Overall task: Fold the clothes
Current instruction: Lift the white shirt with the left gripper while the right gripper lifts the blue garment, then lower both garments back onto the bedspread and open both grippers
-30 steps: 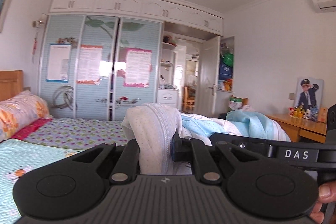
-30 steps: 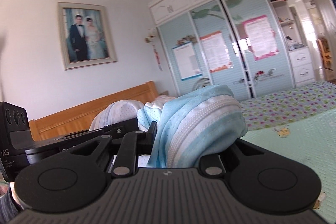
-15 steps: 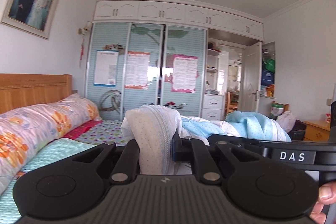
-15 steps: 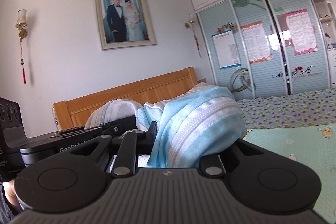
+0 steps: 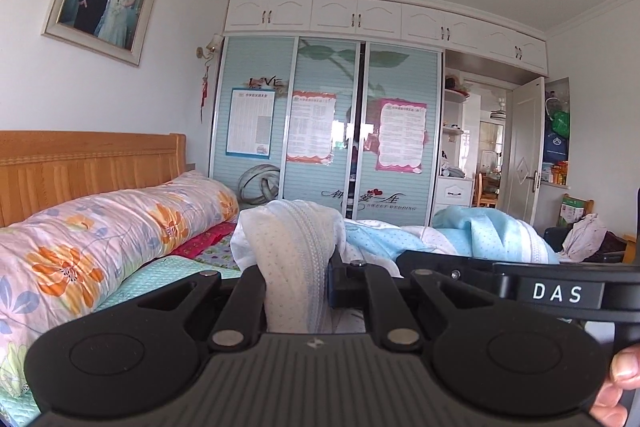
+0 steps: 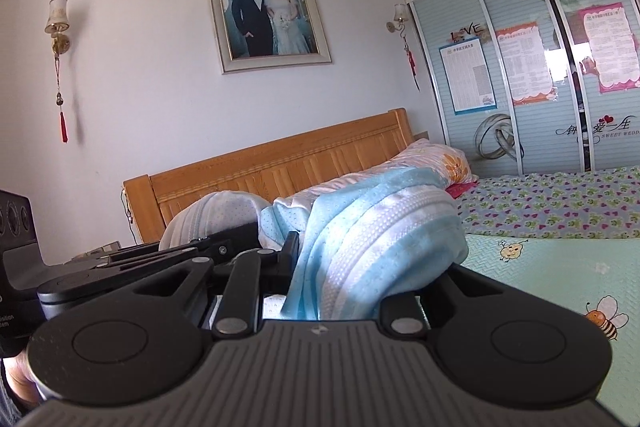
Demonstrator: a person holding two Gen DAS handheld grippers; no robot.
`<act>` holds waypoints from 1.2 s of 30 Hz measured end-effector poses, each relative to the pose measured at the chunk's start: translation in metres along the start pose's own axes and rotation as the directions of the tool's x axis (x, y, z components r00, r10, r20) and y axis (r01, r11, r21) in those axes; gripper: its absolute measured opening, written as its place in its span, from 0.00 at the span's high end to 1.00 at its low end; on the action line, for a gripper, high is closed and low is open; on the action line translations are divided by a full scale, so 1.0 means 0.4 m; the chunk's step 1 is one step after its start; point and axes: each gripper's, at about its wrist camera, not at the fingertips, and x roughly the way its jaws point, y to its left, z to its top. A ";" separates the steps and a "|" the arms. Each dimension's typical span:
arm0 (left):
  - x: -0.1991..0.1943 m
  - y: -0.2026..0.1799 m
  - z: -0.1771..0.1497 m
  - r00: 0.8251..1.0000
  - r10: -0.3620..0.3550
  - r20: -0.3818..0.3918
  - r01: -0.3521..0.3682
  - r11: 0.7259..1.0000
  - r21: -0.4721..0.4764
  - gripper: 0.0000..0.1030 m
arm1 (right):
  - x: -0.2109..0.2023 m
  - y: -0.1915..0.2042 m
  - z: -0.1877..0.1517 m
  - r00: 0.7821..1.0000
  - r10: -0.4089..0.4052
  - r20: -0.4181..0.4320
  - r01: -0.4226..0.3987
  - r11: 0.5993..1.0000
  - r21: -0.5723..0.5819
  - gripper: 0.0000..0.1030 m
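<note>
The left gripper [image 5: 298, 291] is clamped tight on a bunched white, dotted part of the garment [image 5: 292, 259], the cloth rising in a hump above its fingers and a zip-like ribbed band running down through the pinch. The right gripper [image 6: 340, 279] is closed on a thick roll of the same garment's pale blue part [image 6: 380, 239], its jaws held a little apart by the bulk of the cloth. Both grippers sit side by side, each visible in the other's view, with the fabric stretched between them above the bed [image 6: 560, 267]; whether any of it touches the bedspread below I cannot tell, since the gripper bodies hide that. A floral bolster [image 5: 100, 239] lies along the head edge of the bed against the wooden headboard [image 6: 280, 167]. A framed photo [image 6: 266, 5] hangs on the wall above it, and a sliding-door wardrobe [image 5: 328, 131] stands beyond the bed's far edge
</note>
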 end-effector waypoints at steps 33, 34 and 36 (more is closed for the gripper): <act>0.260 0.186 -0.547 0.832 0.029 -0.554 -0.160 0.969 -0.190 0.38 | 0.324 -0.201 -0.479 0.832 -0.266 -0.488 0.357 0.928 0.104 0.30; 0.244 0.182 -0.547 0.833 0.028 -0.552 -0.158 0.969 -0.189 0.38 | 0.312 -0.189 -0.479 0.833 -0.266 -0.486 0.357 0.928 0.105 0.30; 0.215 0.169 -0.543 0.839 0.026 -0.544 -0.150 0.972 -0.184 0.35 | 0.282 -0.166 -0.479 0.834 -0.272 -0.480 0.362 0.926 0.104 0.29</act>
